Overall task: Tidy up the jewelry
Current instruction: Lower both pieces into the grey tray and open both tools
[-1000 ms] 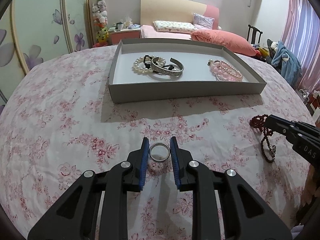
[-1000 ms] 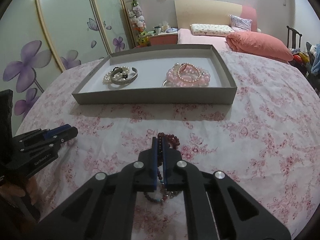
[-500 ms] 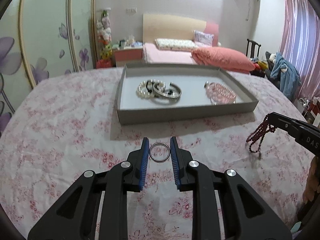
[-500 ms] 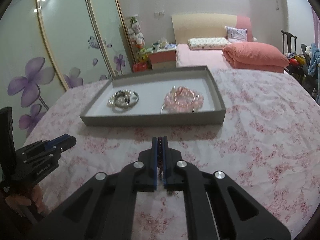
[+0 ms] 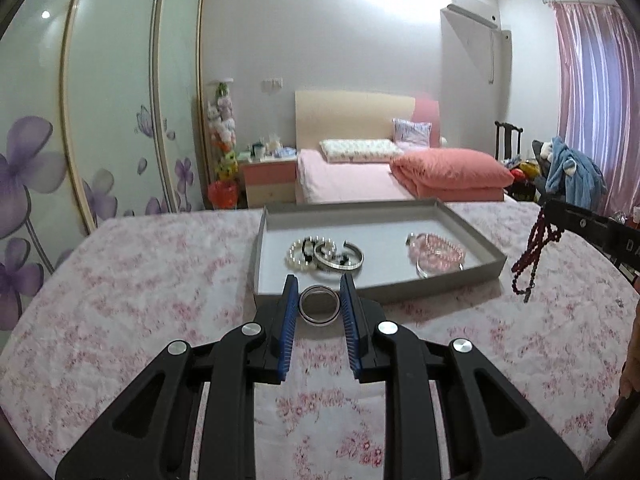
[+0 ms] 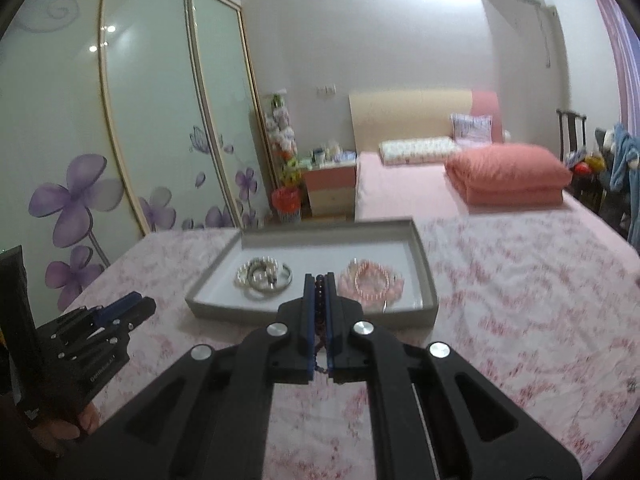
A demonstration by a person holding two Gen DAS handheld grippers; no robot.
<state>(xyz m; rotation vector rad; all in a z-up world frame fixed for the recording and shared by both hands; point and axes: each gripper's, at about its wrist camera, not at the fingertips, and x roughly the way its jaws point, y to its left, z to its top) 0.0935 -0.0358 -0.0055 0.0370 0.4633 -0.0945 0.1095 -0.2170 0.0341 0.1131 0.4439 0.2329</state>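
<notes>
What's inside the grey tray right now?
The shallow grey cardboard tray holds a white pearl bracelet, a silver cuff bangle overlapping it, and pink bead bracelets. The near wall hides the front strip of its floor.

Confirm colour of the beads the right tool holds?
Dark red beads, hanging from the right tool; clearest in the left wrist view.

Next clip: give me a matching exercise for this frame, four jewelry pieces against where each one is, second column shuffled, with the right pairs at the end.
Things:
1. silver ring
2. dark red bead strand
3. pearl bracelet
4. pink bead bracelets

Places:
A. hanging from the right tongs
B. right part of the grey tray
C. pinched between the left tongs
D. left part of the grey tray, by a silver bangle

Pairs: 1-C, 2-A, 3-D, 4-B
</notes>
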